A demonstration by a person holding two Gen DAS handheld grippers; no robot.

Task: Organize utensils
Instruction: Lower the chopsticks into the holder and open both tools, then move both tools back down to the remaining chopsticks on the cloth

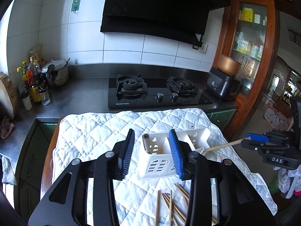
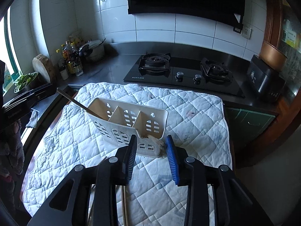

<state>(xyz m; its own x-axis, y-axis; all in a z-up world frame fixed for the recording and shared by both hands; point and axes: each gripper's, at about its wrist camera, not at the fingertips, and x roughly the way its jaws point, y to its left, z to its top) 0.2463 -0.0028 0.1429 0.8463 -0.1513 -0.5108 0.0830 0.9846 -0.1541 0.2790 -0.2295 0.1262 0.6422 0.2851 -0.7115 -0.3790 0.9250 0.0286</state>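
**Filling the holder, piece by piece**

The white utensil holder (image 1: 169,154) is standing on the quilted cloth (image 1: 90,131) in front of the stove (image 1: 160,92). A dark-handled utensil (image 1: 145,143) is leaning in one end compartment, a wooden-handled spoon (image 1: 222,146) in the other. The left gripper (image 1: 152,150) is hanging spread and empty; so is the right gripper (image 2: 151,156). Loose chopsticks (image 1: 173,203) are lying nearer on the cloth. Next, probably, pinching them near one end and keeping the holder from tipping.
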